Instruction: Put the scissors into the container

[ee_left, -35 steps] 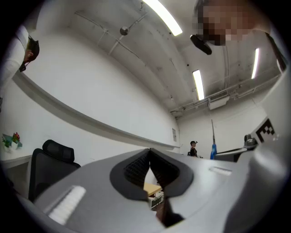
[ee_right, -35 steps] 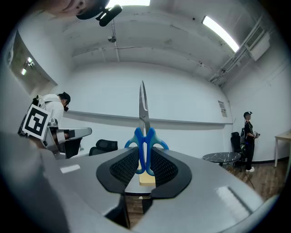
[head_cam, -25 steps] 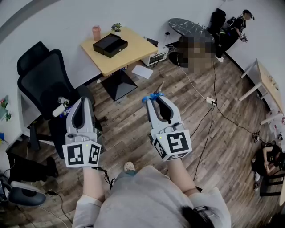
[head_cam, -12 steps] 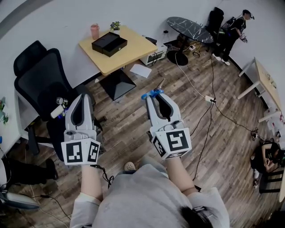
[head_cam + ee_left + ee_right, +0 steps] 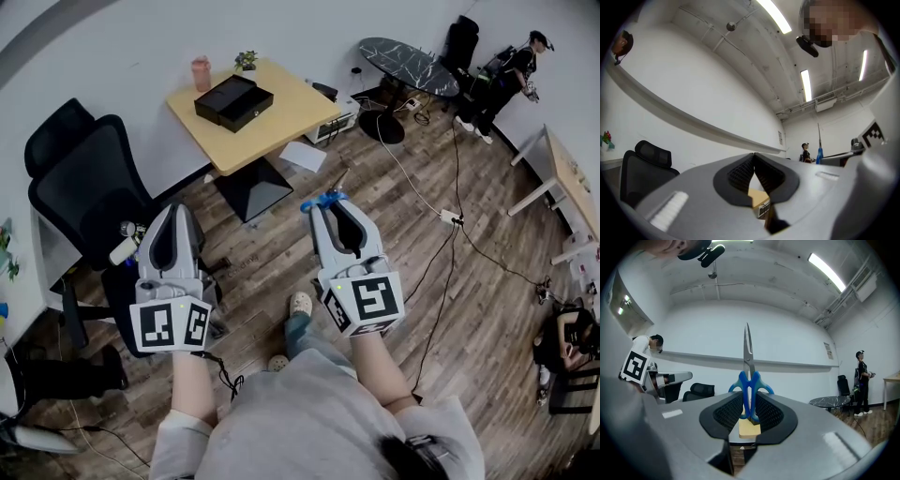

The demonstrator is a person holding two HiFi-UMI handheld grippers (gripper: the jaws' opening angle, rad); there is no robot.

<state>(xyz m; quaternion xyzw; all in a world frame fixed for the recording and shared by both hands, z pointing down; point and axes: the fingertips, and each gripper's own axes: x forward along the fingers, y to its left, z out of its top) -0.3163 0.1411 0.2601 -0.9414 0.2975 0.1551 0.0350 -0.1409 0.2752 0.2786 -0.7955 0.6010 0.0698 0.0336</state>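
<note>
While you hold the right gripper [image 5: 325, 202] out over the wooden floor [image 5: 281, 253], its jaws are clamped on the scissors [image 5: 749, 380]. In the right gripper view the blue handle loops sit squeezed between the two black pads, and the metal blades, closed together, stick straight out beyond the jaw tips. From your head view, the blue handles show right at the tips of that gripper, with the blades pointing away from you toward the wooden table [image 5: 291, 117].

The black container [image 5: 233, 101] rests on that table, near its far left part, with a pink cup [image 5: 201, 71] and a small plant [image 5: 247, 59] behind it at the table's back edge. The scissors are well apart from the container, which lies ahead of and to the left of the blade tips.

Your left gripper [image 5: 176, 210] holds nothing: in the left gripper view its pads meet at the tips. It hangs beside the black office chair [image 5: 80, 183], roughly level with the right gripper.
</note>
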